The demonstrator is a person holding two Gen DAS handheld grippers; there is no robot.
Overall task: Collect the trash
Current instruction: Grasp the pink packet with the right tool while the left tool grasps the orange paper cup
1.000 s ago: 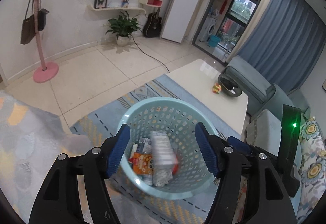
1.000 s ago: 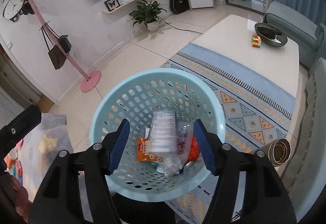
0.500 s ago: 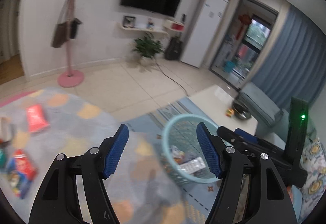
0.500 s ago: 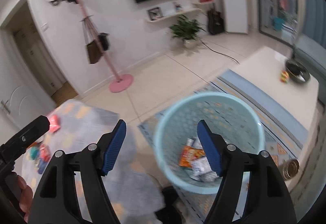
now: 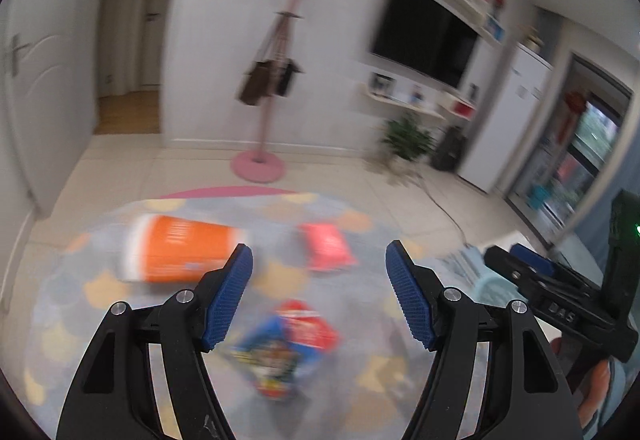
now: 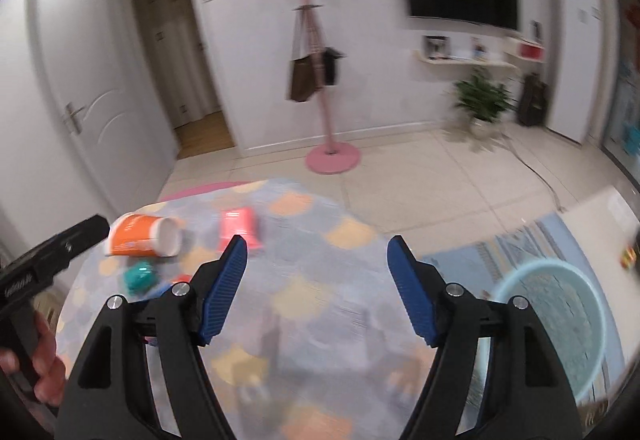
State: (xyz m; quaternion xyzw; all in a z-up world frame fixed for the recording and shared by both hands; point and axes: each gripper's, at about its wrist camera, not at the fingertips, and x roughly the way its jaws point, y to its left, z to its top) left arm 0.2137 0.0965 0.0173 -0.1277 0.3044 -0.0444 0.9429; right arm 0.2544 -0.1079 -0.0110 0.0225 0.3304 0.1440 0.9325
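Note:
My left gripper (image 5: 318,300) is open and empty above a round grey rug (image 5: 80,320) with trash on it. An orange cup (image 5: 180,254) lies on its side ahead left, a red packet (image 5: 328,252) ahead, a blue and red snack bag (image 5: 280,348) just below the fingers. My right gripper (image 6: 316,290) is open and empty over the same rug (image 6: 300,300). It sees the orange cup (image 6: 140,238), a pink packet (image 6: 240,226), a teal crumpled item (image 6: 138,276) and the light blue trash basket (image 6: 560,324) at the right.
A pink coat stand (image 6: 330,156) with bags stands behind the rug. A plant (image 6: 482,100), a TV and a white fridge line the far wall. A white low table (image 6: 600,220) stands beyond the basket. A white door (image 6: 92,100) is at the left.
Both grippers have swung left, away from above the basket and over to the rug with the scattered trash. Both stay open and empty.

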